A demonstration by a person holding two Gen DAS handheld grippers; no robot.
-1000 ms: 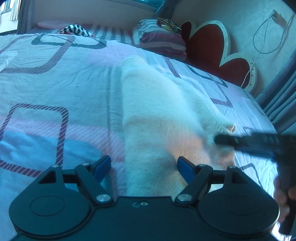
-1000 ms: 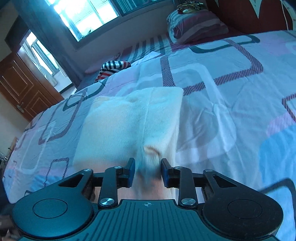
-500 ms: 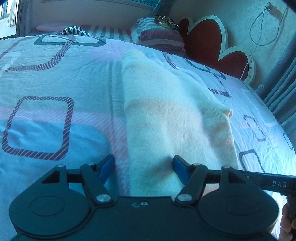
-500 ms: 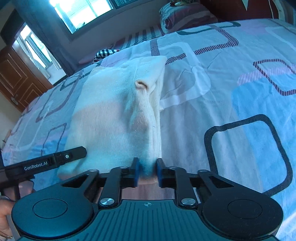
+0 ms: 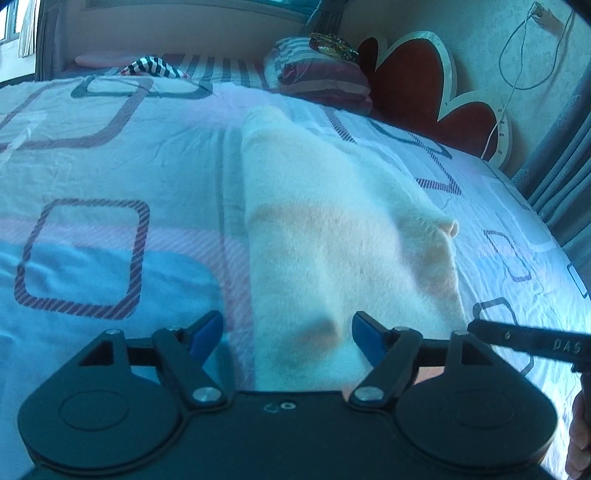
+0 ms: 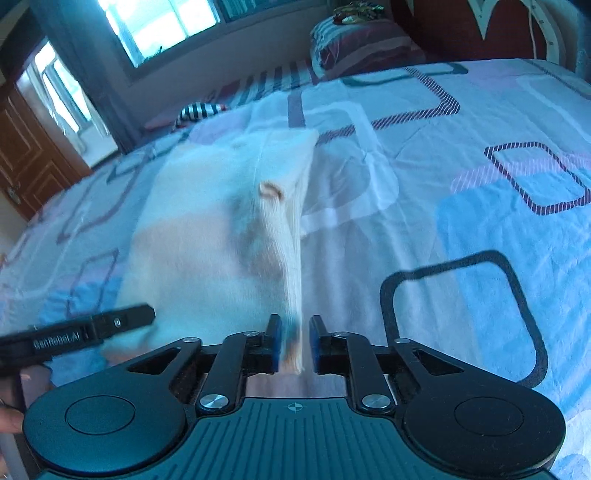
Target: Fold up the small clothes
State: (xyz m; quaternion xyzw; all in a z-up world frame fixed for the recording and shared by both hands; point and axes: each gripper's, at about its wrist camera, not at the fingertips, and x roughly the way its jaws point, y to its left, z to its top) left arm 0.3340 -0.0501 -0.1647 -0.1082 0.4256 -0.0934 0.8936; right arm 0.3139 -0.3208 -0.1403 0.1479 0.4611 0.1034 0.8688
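Note:
A cream knitted garment (image 5: 332, 236) lies on the patterned bedsheet (image 5: 110, 184), folded lengthwise. My left gripper (image 5: 286, 334) is open, its blue pads on either side of the garment's near edge, not pinching it. In the right wrist view the garment (image 6: 207, 236) has a sleeve cuff (image 6: 271, 190) lying along its right edge. My right gripper (image 6: 295, 341) has its jaws a little apart around the near end of that folded edge; the cloth touches the left pad only. The right gripper's body (image 5: 528, 341) shows in the left view, the left gripper's body (image 6: 74, 332) in the right view.
A striped pillow (image 5: 321, 77) and a red heart-shaped headboard (image 5: 424, 81) stand at the far end of the bed. A striped black and white cloth (image 5: 151, 66) lies far back. A wooden door (image 6: 26, 147) and a window (image 6: 166, 22) are to the left.
My right gripper was shut on the garment's edge and has opened slightly, letting go of it. My left gripper stayed open over the near edge and barely moved.

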